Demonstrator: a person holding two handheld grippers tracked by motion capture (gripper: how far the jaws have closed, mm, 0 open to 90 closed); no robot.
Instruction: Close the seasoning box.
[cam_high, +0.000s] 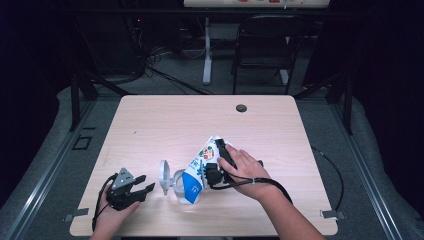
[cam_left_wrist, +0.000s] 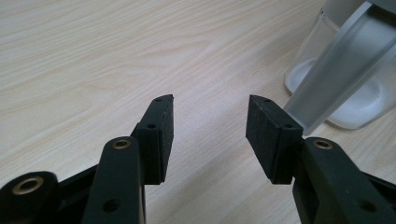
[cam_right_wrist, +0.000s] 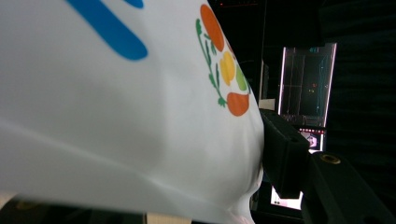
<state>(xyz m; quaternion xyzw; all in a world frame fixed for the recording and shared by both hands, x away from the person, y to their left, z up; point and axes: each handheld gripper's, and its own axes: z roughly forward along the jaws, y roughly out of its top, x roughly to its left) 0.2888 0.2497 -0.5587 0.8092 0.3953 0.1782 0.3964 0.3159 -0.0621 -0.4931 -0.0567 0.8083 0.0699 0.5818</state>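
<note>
While the right tongs (cam_high: 216, 167) gripped the white pouch (cam_high: 200, 167) at the lower centre of the high view, the pouch was held tilted, its blue-printed lower end pointing down at the clear container (cam_high: 175, 186) on the bench (cam_high: 165, 115). Seen in the right gripper view, the pouch (cam_right_wrist: 116, 112), printed with blue strokes and orange, yellow and green vegetables, lay pressed against the one black jaw visible at the lower right. The left tongs (cam_high: 140, 186) rested at the lower left of the high view, released, with nothing between the jaws. Seen in the left gripper view, the left tongs (cam_left_wrist: 210, 126) stood spread over bare wood, with the container (cam_left_wrist: 345, 70) at the upper right of the frame, just beyond the right-hand jaw.
</note>
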